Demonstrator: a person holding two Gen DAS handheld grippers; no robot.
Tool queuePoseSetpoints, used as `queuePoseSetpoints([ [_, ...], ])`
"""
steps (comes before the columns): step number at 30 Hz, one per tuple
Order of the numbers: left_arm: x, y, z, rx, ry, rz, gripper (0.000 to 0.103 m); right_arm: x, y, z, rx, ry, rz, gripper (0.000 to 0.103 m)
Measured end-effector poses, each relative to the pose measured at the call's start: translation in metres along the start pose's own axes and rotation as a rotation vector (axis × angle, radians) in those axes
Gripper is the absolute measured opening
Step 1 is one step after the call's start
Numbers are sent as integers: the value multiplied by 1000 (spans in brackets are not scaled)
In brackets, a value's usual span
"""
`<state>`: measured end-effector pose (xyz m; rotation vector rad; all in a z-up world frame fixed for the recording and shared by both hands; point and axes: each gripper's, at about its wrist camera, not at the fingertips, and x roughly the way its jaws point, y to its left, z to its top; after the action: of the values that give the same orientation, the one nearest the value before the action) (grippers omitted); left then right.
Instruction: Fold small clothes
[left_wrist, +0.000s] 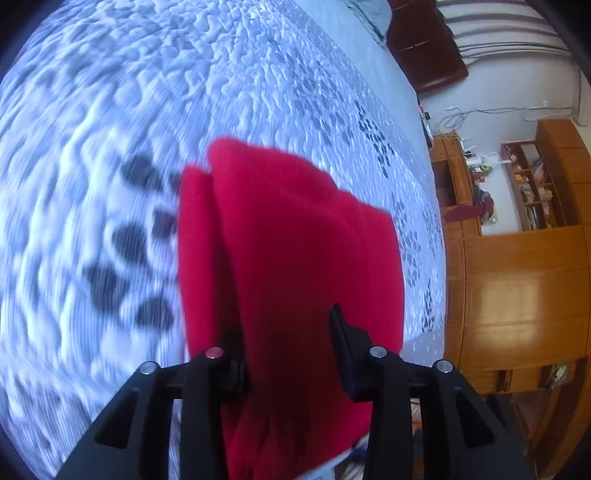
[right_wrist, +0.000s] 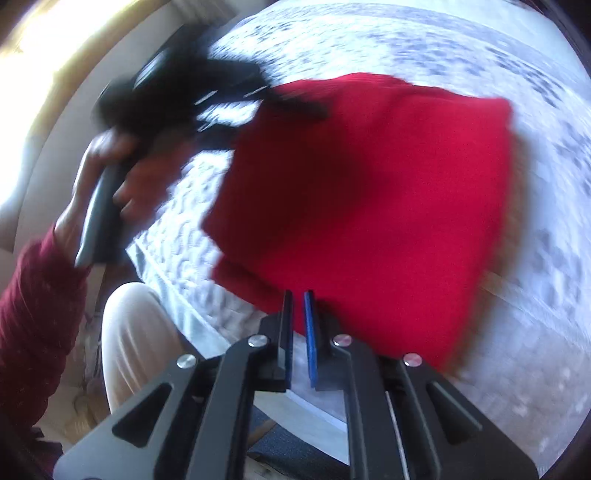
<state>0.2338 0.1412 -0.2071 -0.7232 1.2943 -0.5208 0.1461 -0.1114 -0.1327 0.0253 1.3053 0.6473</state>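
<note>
The red garment (right_wrist: 369, 192) is lying folded on the quilted bed (left_wrist: 110, 110), the left gripper (left_wrist: 288, 343) standing parted around its near edge, the right gripper (right_wrist: 298, 325) hovering narrow and empty, suggesting only smoothing remains.

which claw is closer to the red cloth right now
Left. The left claw has the red cloth draped between its open fingers; the right claw sits at the cloth's near edge, nothing between its fingers.
</note>
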Motion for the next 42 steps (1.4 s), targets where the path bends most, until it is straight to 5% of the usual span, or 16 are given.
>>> queuePoseSetpoints([
  [4, -12, -7, -46, 63, 4, 82, 50, -23, -31, -25, 47, -57, -92, 27],
  [9, -15, -18, -83, 121, -3, 172, 48, -29, -35, -49, 30, -73, -136, 39],
  [14, -10, -17, -90, 114, -5, 222, 22, -12, -19, -49, -37, -68, -223, 63],
  [18, -15, -11, -91, 64, -5, 197, 19, 7, -16, -47, -93, -39, -316, 57],
  [20, -17, -14, -92, 67, -6, 197, 18, 12, -20, -47, -89, -20, -328, 28],
  [23, -18, -21, -95, 66, 7, 172, 16, 5, -34, -45, -37, -33, -274, 14],
  [29, -15, -35, -116, 103, 11, 205, 15, -26, -68, -57, 74, -74, -136, 12],
  [33, 6, -26, -130, 113, 28, 261, 15, -4, -87, -59, 141, -16, -97, 13],
  [38, 6, -24, -129, 97, 17, 235, 18, -3, -87, -59, 148, -17, -109, 30],
  [42, -13, -28, -118, 92, 34, 249, 55, -28, -79, -56, 109, -45, -140, 35],
])
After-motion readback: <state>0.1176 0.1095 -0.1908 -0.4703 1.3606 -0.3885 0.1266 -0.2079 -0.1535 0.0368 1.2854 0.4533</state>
